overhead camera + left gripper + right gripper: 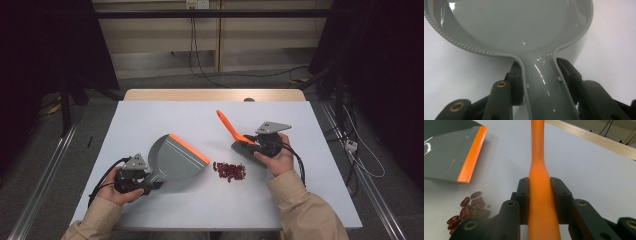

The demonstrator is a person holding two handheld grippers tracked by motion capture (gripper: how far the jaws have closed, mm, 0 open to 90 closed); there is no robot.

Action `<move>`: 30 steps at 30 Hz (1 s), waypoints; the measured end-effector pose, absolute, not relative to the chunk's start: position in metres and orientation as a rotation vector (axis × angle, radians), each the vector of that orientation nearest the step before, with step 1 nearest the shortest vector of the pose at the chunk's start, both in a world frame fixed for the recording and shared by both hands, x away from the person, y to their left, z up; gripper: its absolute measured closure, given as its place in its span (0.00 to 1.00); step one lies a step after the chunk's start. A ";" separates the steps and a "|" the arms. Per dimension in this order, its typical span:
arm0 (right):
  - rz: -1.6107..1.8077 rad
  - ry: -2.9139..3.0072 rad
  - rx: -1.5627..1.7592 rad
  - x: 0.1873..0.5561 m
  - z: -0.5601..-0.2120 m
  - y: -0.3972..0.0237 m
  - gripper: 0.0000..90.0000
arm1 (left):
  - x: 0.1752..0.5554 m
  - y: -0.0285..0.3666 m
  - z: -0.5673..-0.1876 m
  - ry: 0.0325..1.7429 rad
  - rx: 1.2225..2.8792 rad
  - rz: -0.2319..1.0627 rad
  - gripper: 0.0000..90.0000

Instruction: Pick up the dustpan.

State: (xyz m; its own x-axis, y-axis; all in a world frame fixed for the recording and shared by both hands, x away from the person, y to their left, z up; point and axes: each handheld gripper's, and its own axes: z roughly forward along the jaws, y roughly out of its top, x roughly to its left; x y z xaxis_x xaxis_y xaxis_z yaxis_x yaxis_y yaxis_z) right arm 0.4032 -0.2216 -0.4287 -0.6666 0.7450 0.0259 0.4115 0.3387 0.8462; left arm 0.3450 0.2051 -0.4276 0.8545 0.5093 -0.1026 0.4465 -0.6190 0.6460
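A grey dustpan (172,157) with an orange lip lies left of centre on the white table, its mouth facing a small pile of red beans (229,171). My left gripper (145,184) is shut on the dustpan's grey handle (544,85), pads pressed on both sides. A small brush with an orange handle (227,125) and grey head (243,147) stands tilted just right of the beans. My right gripper (256,144) is shut on that orange handle (540,195). In the right gripper view the beans (470,208) lie at lower left and the dustpan's orange lip (472,153) at upper left.
The white table top (165,117) has a wooden strip (215,94) along its far edge. Cables trail over the floor behind and to the right. Dark curtains stand on both sides.
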 end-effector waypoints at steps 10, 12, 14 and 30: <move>1.260 2.207 1.050 0.405 -0.430 -0.223 0.79 | 0.338 0.197 -0.431 0.580 2.399 0.055 0.67; 1.261 2.209 1.049 0.405 -0.430 -0.222 0.79 | 0.339 0.196 -0.432 0.575 2.402 0.048 0.67; 1.254 2.212 1.044 0.405 -0.430 -0.221 0.79 | 0.340 0.196 -0.434 0.581 2.392 0.052 0.67; 1.242 2.215 1.049 0.403 -0.430 -0.221 0.79 | 0.340 0.210 -0.425 0.680 2.412 0.111 0.45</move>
State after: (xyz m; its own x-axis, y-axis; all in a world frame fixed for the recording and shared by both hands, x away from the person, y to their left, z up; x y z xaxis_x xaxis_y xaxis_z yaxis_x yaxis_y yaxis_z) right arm 0.4034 -0.2213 -0.4296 -0.6427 0.7658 0.0224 0.4187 0.3267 0.8473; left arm 0.3398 0.2098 -0.4251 0.8638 0.4970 -0.0834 0.4445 -0.6734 0.5907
